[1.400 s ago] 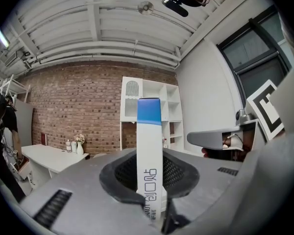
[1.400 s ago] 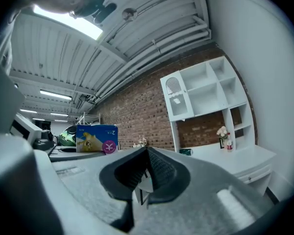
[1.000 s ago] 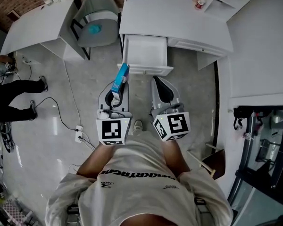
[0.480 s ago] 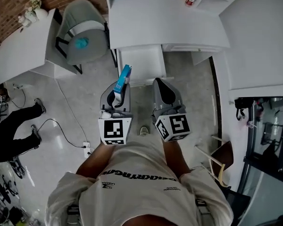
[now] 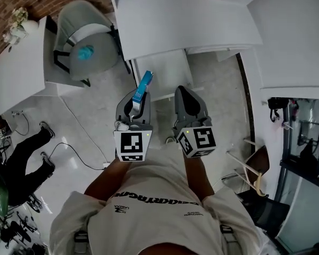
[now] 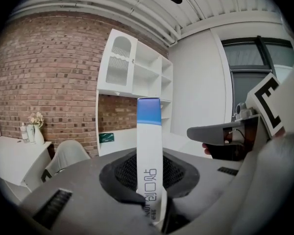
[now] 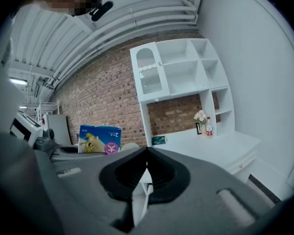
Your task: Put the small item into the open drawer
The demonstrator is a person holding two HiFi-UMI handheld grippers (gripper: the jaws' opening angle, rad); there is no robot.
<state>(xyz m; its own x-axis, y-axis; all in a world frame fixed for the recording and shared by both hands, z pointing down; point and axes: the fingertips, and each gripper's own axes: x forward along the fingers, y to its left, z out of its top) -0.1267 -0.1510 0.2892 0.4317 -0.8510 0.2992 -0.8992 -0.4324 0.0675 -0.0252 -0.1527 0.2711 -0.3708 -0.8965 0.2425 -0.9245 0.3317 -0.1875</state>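
One box: blue-and-white, upright.
Left gripper: clamped on box.
Right gripper: pressed together, apparently empty.
Drawer: open under table.

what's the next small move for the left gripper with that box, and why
Probably carry the left gripper a little forward, so the blue and white box clamped in its jaws hangs over the open drawer. In the head view the gripper sits short of the drawer's front, so releasing now would likely miss.
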